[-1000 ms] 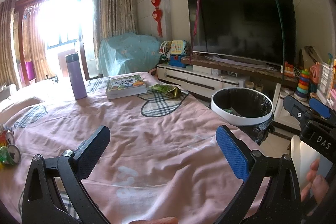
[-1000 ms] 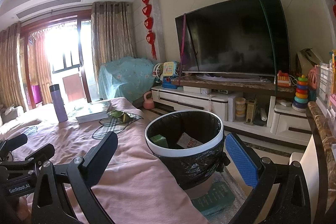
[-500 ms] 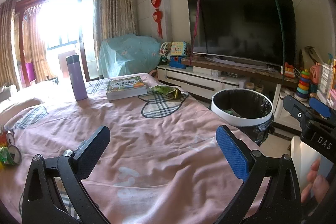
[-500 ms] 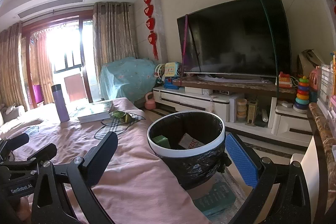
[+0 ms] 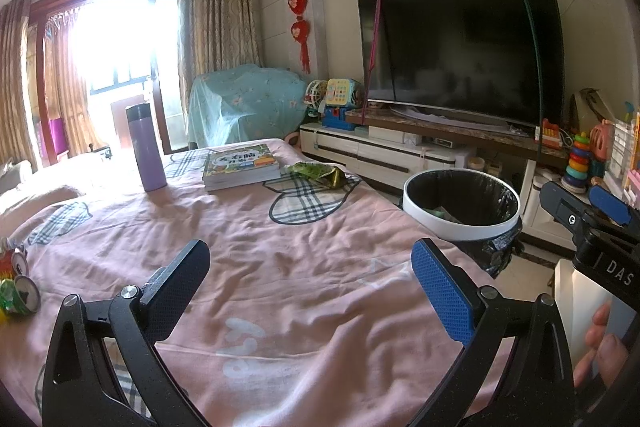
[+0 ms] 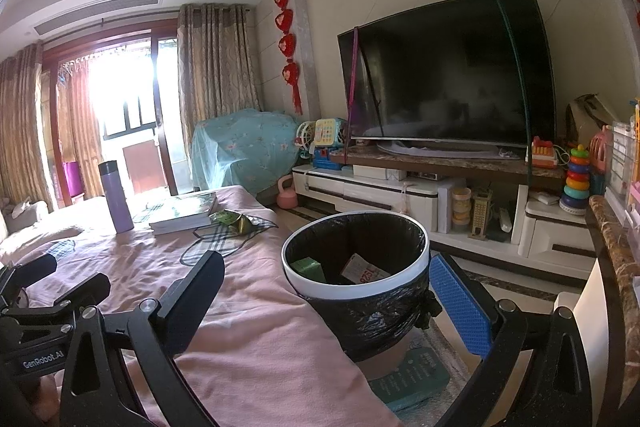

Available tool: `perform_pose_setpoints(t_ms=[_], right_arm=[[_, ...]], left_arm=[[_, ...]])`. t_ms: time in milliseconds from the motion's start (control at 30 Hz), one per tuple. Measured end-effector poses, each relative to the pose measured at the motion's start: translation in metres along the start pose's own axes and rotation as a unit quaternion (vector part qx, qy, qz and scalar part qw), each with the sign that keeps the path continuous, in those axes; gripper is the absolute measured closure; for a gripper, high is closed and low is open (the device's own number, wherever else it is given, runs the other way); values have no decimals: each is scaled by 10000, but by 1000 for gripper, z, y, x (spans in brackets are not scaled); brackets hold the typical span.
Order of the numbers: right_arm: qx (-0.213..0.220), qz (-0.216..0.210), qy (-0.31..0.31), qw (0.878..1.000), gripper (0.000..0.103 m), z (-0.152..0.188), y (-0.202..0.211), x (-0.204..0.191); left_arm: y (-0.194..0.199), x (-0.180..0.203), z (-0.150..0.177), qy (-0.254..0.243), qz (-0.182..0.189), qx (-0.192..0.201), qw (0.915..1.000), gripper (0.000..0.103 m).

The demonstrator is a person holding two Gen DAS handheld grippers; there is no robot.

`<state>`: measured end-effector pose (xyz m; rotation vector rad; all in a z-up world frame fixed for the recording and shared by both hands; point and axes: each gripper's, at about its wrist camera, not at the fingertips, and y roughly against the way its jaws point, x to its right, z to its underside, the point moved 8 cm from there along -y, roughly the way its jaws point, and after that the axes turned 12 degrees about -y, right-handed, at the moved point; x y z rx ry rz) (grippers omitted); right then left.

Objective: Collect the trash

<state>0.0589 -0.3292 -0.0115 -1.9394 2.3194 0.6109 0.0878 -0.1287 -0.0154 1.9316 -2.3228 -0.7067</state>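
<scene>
A pink sheet (image 5: 312, 267) with a plaid heart patch is covering the worktop, wrinkling across most of both views. The left claw (image 5: 312, 291) is hovering over the sheet with its jaws spread wide and nothing between them. The right claw (image 6: 324, 303) is likewise gaping, empty, poised at the worktop's edge just before the trash bin (image 6: 356, 283).

A crumpled green snack wrapper (image 5: 318, 174) is lying on the plaid patch at the far side, just beside a stack of books (image 5: 240, 167); a purple flask (image 5: 145, 149) is standing upright to the left of the books. At the near left edge, crushed cans (image 5: 18, 293) are resting on the sheet.

The bin, white-rimmed and lined with a black bag, is standing on the floor against the worktop's right side, holding a green box and a printed paper. Behind it, a large dark television (image 6: 448, 75) is sitting on a low white cabinet (image 6: 400, 191) crowded with toys. Sunlight is pouring through curtained glass doors (image 5: 116, 67) at the far left.
</scene>
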Motion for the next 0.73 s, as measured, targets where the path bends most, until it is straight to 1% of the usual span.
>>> perform_pose_setpoints(t_ms=[733], right_arm=[[-67, -6, -40, 10000, 0, 4, 1, -4]], left_arm=[[-7, 4, 4, 4, 100, -71, 9999, 0]])
